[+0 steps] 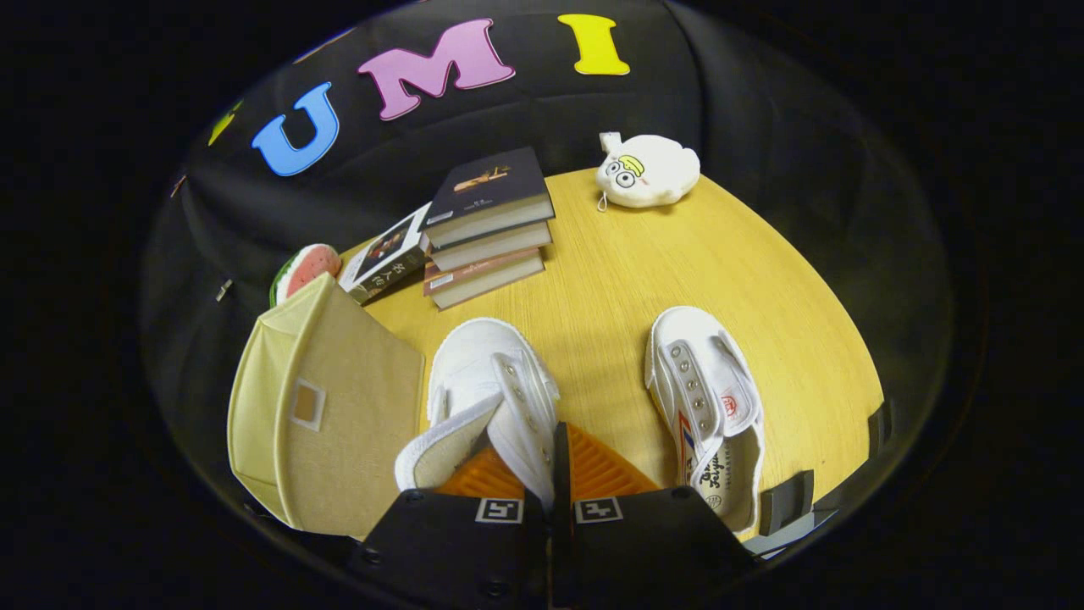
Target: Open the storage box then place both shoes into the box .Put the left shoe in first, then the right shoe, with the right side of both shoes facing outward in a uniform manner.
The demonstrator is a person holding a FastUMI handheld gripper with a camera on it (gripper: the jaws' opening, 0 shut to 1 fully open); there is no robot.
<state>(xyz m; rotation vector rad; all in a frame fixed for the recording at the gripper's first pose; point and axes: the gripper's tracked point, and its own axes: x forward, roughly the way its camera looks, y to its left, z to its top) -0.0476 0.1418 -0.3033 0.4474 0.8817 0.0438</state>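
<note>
White canvas shoe at lower middle, its side pinched in the hand-held gripper to lift it | pale yellow fabric storage box lower left, flap open | second white shoe waits lower right on wooden surface

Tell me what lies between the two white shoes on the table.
Only bare table, by the gripper view. The gripped shoe sits beside the storage box; the other shoe lies apart.

My hand-held gripper has two blocky matte housings side by side, each carrying a small square black-and-white marker at its 12 o'clock edge. I count round screw heads at the housing corners. Ribbed pads rise from them.
</note>
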